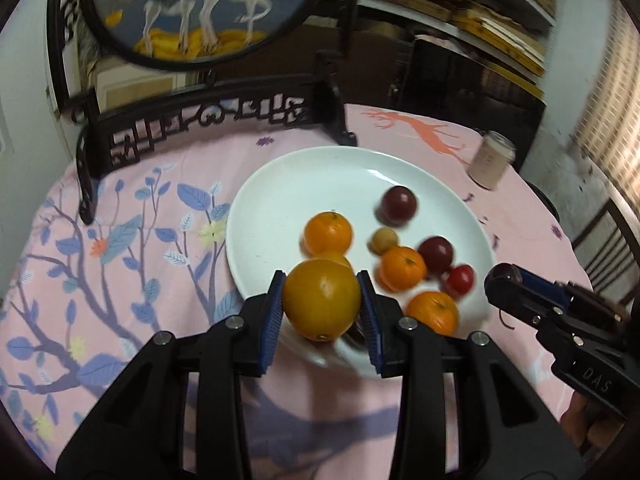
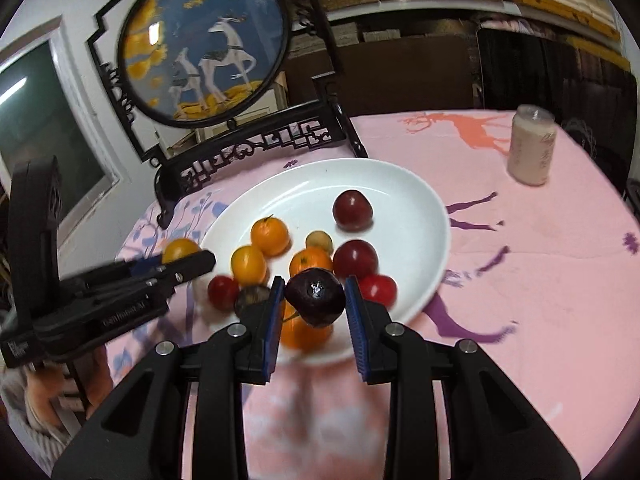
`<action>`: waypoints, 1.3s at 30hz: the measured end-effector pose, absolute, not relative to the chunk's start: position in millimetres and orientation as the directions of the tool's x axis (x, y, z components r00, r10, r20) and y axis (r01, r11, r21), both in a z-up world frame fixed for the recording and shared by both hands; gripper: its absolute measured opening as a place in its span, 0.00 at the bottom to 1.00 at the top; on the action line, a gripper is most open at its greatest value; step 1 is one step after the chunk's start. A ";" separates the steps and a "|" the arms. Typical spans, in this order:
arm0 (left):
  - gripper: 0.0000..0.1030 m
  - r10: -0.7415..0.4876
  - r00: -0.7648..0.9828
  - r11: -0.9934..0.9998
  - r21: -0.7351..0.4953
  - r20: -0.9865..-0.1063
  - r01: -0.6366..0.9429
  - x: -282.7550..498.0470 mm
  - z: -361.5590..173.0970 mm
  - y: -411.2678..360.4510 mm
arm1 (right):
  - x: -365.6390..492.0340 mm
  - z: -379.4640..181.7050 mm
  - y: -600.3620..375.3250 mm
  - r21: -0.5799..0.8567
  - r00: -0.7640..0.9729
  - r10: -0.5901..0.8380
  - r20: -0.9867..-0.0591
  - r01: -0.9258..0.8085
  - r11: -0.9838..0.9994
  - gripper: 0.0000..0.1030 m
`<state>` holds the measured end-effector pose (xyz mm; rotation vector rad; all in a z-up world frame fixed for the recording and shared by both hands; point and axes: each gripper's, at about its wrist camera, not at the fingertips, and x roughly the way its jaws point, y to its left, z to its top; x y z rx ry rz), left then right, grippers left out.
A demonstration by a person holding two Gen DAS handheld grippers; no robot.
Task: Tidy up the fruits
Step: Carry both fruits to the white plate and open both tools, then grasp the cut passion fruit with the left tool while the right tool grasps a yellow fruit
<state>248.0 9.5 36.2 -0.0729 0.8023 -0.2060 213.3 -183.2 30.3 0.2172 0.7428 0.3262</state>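
Observation:
A white plate (image 1: 320, 172) (image 2: 400, 184) on the pink cloth holds several oranges, dark plums and red tomatoes. My left gripper (image 1: 322, 304) is shut on a large orange (image 1: 322, 300) above the plate's near rim; it also shows in the right wrist view (image 2: 180, 249). My right gripper (image 2: 314, 298) is shut on a dark purple plum (image 2: 316, 297) above the plate's near edge; in the left wrist view that gripper (image 1: 505, 280) sits at the plate's right side.
A carved black stand (image 1: 208, 120) (image 2: 256, 144) with a round deer picture (image 2: 204, 44) stands behind the plate. A pale jar (image 1: 490, 160) (image 2: 531, 144) stands at the far right. Shelves and a dark chair lie beyond the table.

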 end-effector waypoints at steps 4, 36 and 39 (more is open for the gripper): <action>0.52 -0.217 0.681 0.976 -0.175 -0.699 0.131 257.9 28.6 21.9 | 223.9 20.0 -193.3 0.355 0.690 0.387 -0.612 -0.197 0.914 0.51; 0.71 -0.260 0.644 0.937 -0.027 -0.720 0.348 118.6 4.7 -11.2 | 84.1 -13.2 -204.4 0.304 0.602 0.389 -0.698 -0.243 0.921 0.59; 0.80 -0.275 0.651 0.920 0.004 -0.708 0.393 100.4 3.3 -21.4 | 86.5 -14.4 -211.9 0.328 0.604 0.390 -0.695 -0.216 0.920 0.59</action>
